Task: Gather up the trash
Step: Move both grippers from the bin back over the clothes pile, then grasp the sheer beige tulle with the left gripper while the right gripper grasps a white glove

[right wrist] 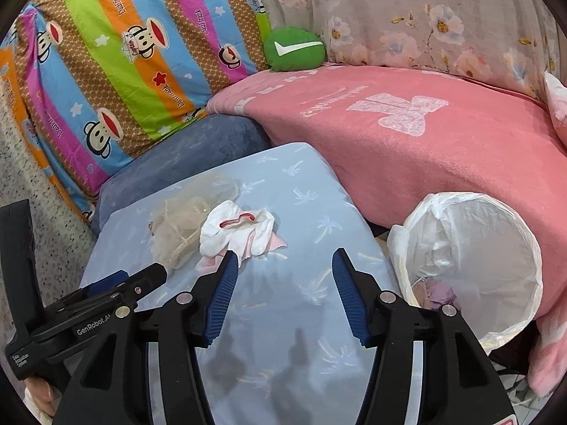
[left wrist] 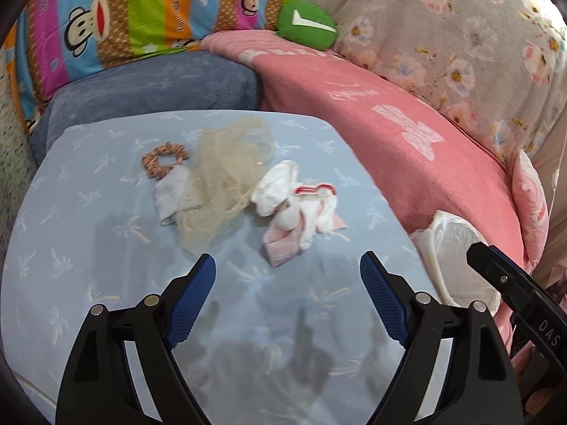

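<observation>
On a light blue pillow (left wrist: 88,233) (right wrist: 312,184) lies a small heap of litter: a beige mesh wad (left wrist: 226,177) (right wrist: 184,226), a white and pink crumpled cloth (left wrist: 294,209) (right wrist: 237,230), a grey-white scrap (left wrist: 170,194) and a brown scrunchie (left wrist: 163,159). My left gripper (left wrist: 287,271) hovers open just short of the heap, nothing between its pads. My right gripper (right wrist: 283,265) is open too, close to the white cloth, nothing held. A bin lined with a white bag (right wrist: 471,265) (left wrist: 453,248) stands to the right with purple and beige scraps inside.
A pink blanket (left wrist: 407,141) (right wrist: 443,141) lies to the right behind the bin. A dark blue cushion (left wrist: 152,88), a striped monkey-print pillow (right wrist: 117,71), a green plush (left wrist: 304,24) and floral bedding (right wrist: 443,17) ring the back.
</observation>
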### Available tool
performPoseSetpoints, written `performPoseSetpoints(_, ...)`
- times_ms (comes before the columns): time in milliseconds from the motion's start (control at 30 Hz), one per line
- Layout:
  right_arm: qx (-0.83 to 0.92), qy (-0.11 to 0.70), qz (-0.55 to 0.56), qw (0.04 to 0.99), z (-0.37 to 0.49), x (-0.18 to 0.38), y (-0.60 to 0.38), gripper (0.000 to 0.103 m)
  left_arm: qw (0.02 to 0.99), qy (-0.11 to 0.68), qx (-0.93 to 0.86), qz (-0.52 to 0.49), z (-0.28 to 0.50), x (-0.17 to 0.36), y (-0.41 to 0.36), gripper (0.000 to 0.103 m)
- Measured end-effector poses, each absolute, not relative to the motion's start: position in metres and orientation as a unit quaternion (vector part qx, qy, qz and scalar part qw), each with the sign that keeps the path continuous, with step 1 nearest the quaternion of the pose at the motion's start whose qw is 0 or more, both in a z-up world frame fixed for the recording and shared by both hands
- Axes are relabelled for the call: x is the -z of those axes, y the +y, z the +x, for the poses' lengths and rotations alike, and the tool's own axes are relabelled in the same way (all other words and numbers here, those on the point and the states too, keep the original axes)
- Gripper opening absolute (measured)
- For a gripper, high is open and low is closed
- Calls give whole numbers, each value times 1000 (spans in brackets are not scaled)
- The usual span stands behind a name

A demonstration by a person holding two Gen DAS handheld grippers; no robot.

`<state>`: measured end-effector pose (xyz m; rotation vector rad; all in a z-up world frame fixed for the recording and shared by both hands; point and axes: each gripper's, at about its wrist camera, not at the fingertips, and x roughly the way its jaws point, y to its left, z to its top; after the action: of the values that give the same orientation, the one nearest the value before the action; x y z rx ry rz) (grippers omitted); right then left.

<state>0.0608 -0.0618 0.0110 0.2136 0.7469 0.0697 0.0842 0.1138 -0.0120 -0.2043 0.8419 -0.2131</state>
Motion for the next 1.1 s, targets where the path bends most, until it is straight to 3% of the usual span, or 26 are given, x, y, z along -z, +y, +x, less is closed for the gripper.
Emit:
performPoseSetpoints(800,-79,404,91,907,148,34,5,56,896,423,56,-123,167,38,155,79)
performPoseSetpoints(1000,-92,417,94,899,169,52,18,56,886,442,72,-124,182,54,149,51)
performPoseSetpoints(1067,-96,421,91,898,173,58,23,56,881,448,78,-129,184,59,150,31)
performPoseSetpoints(1100,-98,424,89,896,176,61,26,56,879,451,82,-133,185,61,150,26)
